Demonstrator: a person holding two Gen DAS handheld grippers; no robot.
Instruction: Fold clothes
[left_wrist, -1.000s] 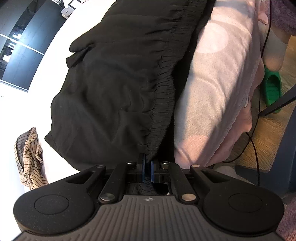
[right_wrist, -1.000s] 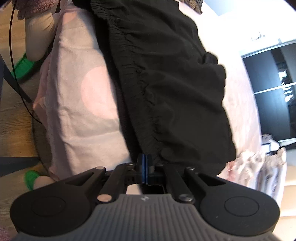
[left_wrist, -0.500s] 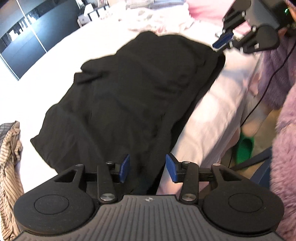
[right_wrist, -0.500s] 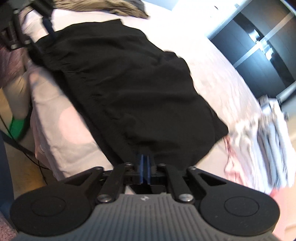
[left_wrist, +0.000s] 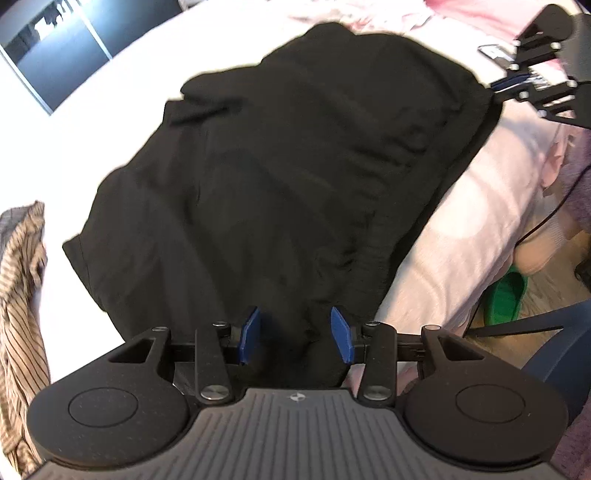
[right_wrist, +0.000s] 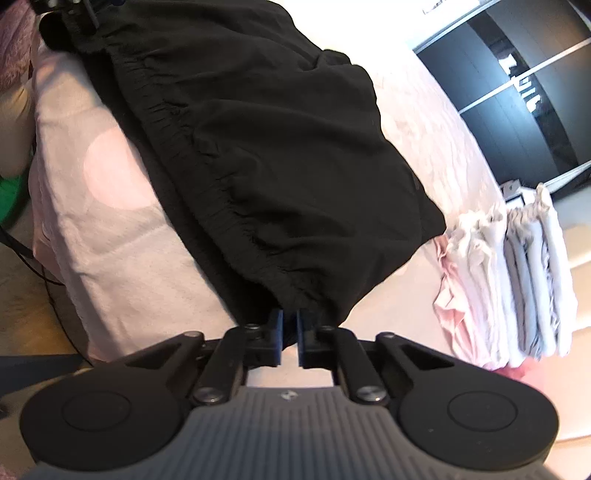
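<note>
Black gathered-waist fabric garment (left_wrist: 295, 166) spread flat across pale pink polka-dot bed cover (right_wrist: 110, 229), elastic waistband along the bed's edge. Right gripper (right_wrist: 290, 332) nearly together, pinching one waistband end between blue pads. Left gripper (left_wrist: 294, 334) parted over the other end, pads clear of the cloth. Nearby: brown striped crumpled cloth (left_wrist: 20, 314); stack of folded pale laundry (right_wrist: 517, 280).
</note>
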